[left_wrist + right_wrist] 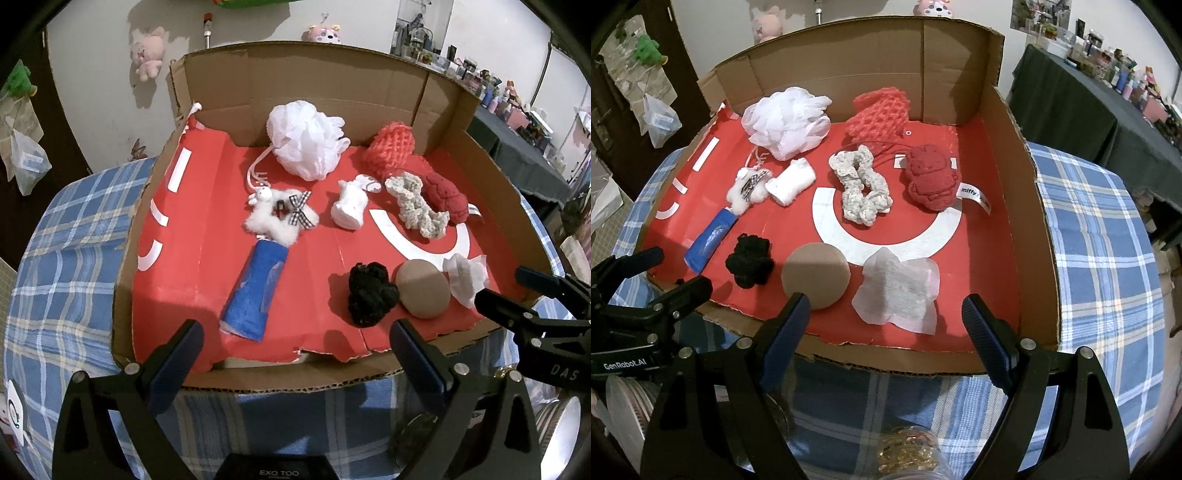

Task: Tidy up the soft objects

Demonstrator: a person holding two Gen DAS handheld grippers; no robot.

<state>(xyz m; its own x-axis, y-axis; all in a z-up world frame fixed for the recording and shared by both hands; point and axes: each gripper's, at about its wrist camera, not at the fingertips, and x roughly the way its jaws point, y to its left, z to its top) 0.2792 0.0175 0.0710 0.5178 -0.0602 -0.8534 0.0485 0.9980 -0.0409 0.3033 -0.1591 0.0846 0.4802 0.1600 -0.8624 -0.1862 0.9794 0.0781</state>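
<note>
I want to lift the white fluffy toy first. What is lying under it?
The white fluffy toy overlaps the top end of the blue roll, which lies on the red liner. How far the roll reaches beneath is hidden.

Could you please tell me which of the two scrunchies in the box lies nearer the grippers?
The fuzzy black scrunchie, near the cardboard box's front edge beside the tan round pad; the pale crocheted scrunchie lies farther back.

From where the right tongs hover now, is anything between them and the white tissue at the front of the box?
Only the box's low torn front edge, crossing just ahead of the open right tongs. The white tissue lies right behind it, uncovered; the tan round pad sits beside it, clear of it.
</note>
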